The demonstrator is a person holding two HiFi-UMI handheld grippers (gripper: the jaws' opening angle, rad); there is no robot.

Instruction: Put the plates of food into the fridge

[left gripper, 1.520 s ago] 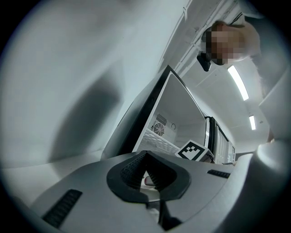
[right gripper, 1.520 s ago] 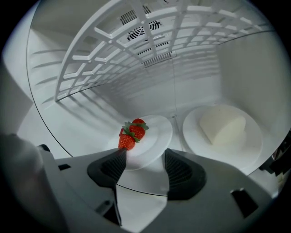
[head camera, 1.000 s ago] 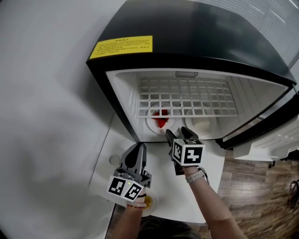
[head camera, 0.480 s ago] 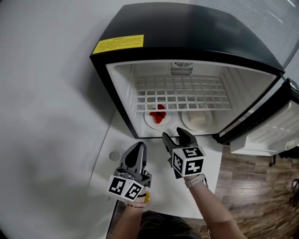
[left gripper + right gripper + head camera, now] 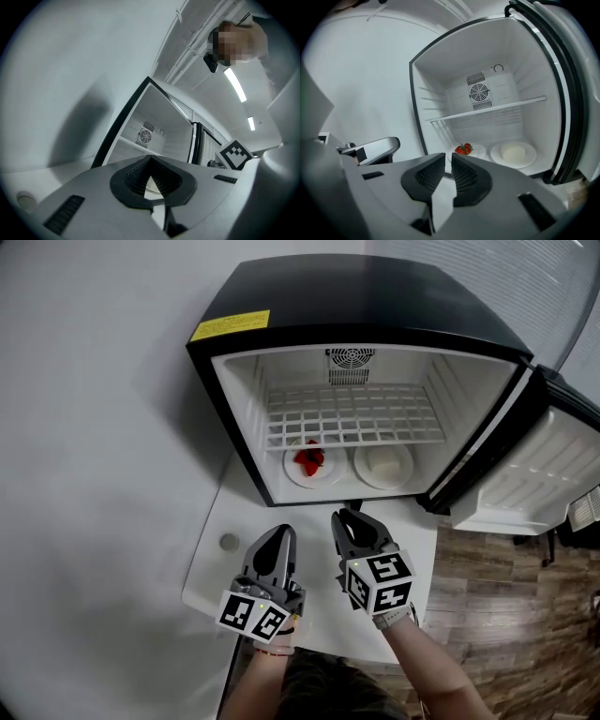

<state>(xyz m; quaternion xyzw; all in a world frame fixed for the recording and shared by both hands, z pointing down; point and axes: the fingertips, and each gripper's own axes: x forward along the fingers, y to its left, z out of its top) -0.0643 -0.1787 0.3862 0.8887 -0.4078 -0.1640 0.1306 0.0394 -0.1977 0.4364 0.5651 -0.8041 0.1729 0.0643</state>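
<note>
Inside the open black fridge, on its floor, a white plate of strawberries stands to the left of a white plate of pale food. Both grippers hang over the white table in front of the fridge, apart from the plates. My right gripper points at the fridge; its jaws are closing, with a narrow gap and nothing between them. My left gripper is beside it, shut and empty.
A wire shelf spans the fridge above the plates. The fridge door stands swung out to the right. A small round disc lies on the table's left side. Wooden floor shows on the right.
My right gripper has drawn back from the fridge mouth toward me and its jaws have narrowed. The left gripper has stayed put. A dish near my left wrist has left the view.
</note>
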